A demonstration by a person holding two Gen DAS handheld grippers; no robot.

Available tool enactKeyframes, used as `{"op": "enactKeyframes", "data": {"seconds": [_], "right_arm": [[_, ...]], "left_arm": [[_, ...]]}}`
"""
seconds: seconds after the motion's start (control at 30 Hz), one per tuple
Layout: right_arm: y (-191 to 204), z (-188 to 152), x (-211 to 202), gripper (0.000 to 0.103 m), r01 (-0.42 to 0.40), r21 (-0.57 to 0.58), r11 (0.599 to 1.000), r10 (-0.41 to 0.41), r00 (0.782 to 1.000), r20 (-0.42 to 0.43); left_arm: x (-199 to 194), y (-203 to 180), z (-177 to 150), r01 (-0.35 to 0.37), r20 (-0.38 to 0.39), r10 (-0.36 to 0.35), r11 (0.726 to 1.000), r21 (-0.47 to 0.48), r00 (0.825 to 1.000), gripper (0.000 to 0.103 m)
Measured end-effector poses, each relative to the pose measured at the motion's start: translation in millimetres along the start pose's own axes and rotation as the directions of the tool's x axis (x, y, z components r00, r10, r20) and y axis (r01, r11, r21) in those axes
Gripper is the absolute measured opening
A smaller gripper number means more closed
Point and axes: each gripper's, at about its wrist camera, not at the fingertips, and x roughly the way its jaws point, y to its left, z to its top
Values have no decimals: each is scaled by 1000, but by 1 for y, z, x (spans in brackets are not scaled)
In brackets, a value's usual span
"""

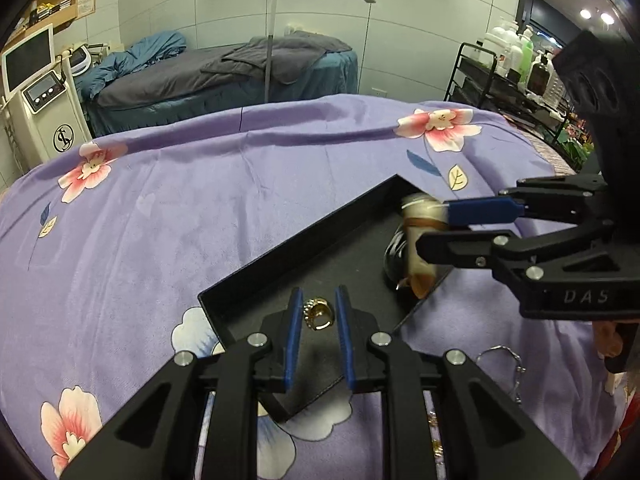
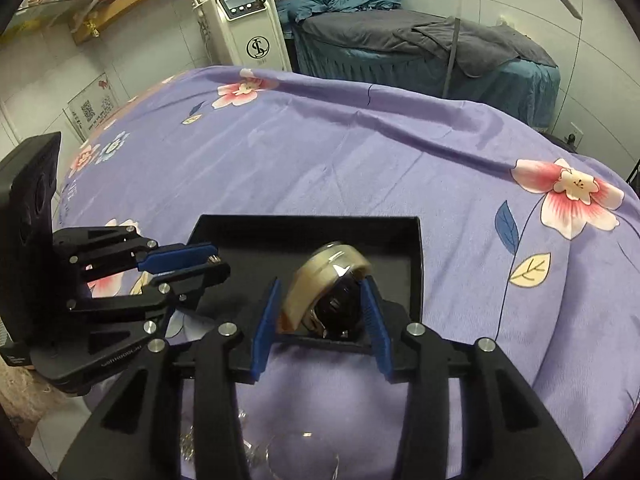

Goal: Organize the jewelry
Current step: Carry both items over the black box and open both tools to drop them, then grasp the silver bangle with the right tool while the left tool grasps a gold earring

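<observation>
Your left claw (image 1: 318, 312) sits slightly open around the gold ring (image 1: 318, 314) in the black tray (image 1: 280, 256), pads not touching it. Your right claw (image 2: 320, 284), at 3 o'clock, is half open around the watch (image 2: 332, 292), which looks loose inside the tray.

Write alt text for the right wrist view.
The right gripper brackets a tan-strapped watch at the near edge of a black tray on a purple floral sheet. The left gripper reaches over the tray's left side.
</observation>
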Motion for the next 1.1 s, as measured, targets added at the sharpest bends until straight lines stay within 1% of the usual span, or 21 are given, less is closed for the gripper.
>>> {"op": "enactKeyframes", "data": {"seconds": [0.03,0.07,0.1,0.13,0.17,0.2,0.27,0.33,0.4,0.47,0.53,0.63,0.73,0.87,1.0,1.1], "right_arm": [[0,1,1,47,7,0,1000,-7,1000,5],[1,2,2,48,15,-3,1000,-15,1000,8],[3,2,2,53,23,-11,1000,-23,1000,9],[4,1,1,56,30,-19,999,-30,999,12],[5,0,0,56,40,-31,999,-40,999,16],[7,-2,-1,56,53,-42,998,-52,998,19],[5,-6,-4,58,63,-45,997,-62,998,14],[1,-13,-8,64,58,-28,998,-58,998,9],[-3,-20,-14,65,61,-12,998,-61,998,11],[-5,-29,-23,65,67,3,998,-67,998,18],[-5,-38,-31,65,56,14,998,-57,998,20],[-2,-56,-40,65,45,11,999,-45,999,5],[2,-81,-43,65,44,-2,999,-44,999,-31],[3,-108,-43,65,56,-12,998,-57,996,-70],[5,-124,-43,65,63,-23,998,-65,994,-84],[10,-128,-42,65,63,-47,997,-67,994,-87]], "left_arm": [[1,-1,-1,-8,-2,8,1000,7,1000,33],[2,-2,-1,-17,-2,17,1000,16,1000,51],[2,-4,-2,-31,3,31,999,25,1000,61],[0,-5,-3,-55,17,55,998,35,998,76],[-3,-6,-4,-66,34,65,997,39,997,82],[-6,-7,-5,-66,44,64,997,38,997,84],[-12,-7,-7,-72,50,70,997,35,996,91],[-22,-9,-12,-77,66,73,996,45,995,96],[-29,-13,-20,-74,69,70,995,63,995,97],[-35,-19,-30,-72,55,67,993,88,996,97],[-41,-24,-41,-76,49,72,992,96,996,97],[-50,-30,-59,-52,42,49,996,75,998,97],[-57,-35,-78,-36,34,34,998,46,999,97],[-61,-44,-104,-8,0,8,1000,21,1000,97],[-62,-52,-121,-3,-22,3,1000,7,1000,97],[-63,-56,-125,32,-18,-33,999,-8,999,94]]}}
